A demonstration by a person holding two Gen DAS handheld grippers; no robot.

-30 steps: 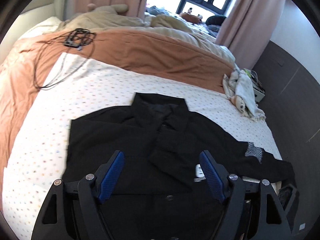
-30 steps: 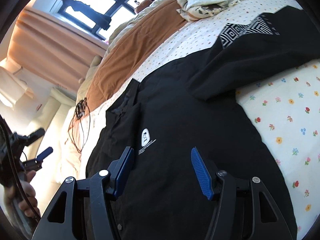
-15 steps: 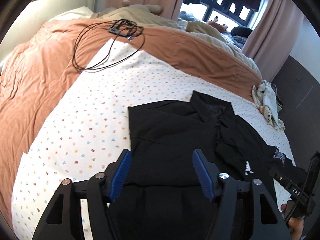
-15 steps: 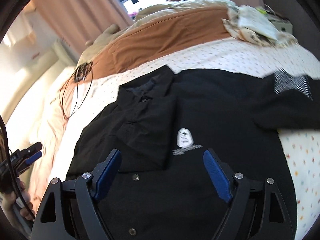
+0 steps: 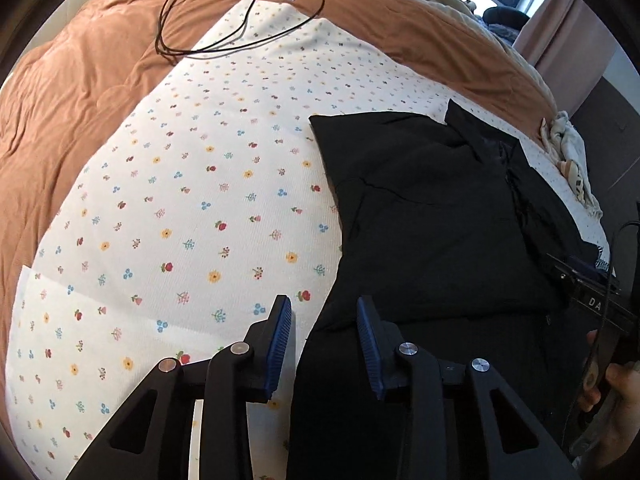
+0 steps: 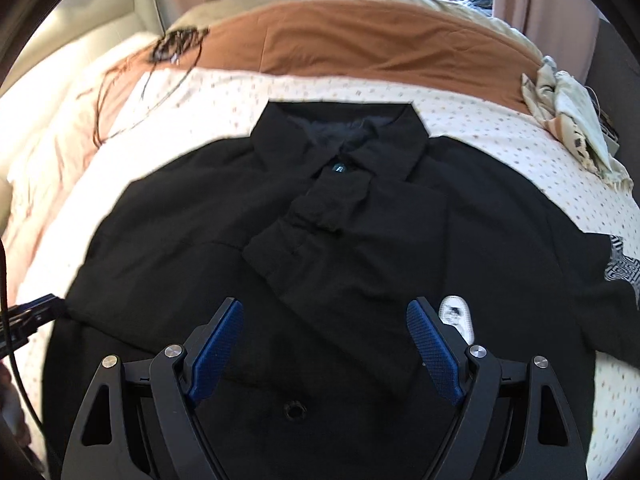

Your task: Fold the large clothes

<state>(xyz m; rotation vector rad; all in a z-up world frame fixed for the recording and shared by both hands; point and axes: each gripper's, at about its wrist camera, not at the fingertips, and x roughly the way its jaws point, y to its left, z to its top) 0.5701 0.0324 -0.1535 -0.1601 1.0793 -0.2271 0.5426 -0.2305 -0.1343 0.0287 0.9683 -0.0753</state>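
left tool: partly open, holds nothing, at edge of black shirt | right tool: wide open, empty, above shirt | shirt flat on bed

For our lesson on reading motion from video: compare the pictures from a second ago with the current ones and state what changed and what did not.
The left gripper swung left to the black shirt's left edge over the floral sheet, jaws narrower yet open. The right gripper turned to face the collar squarely, jaws wider. Nothing was gripped. The shirt, its sleeve folded across the chest, and the black cable stayed put.
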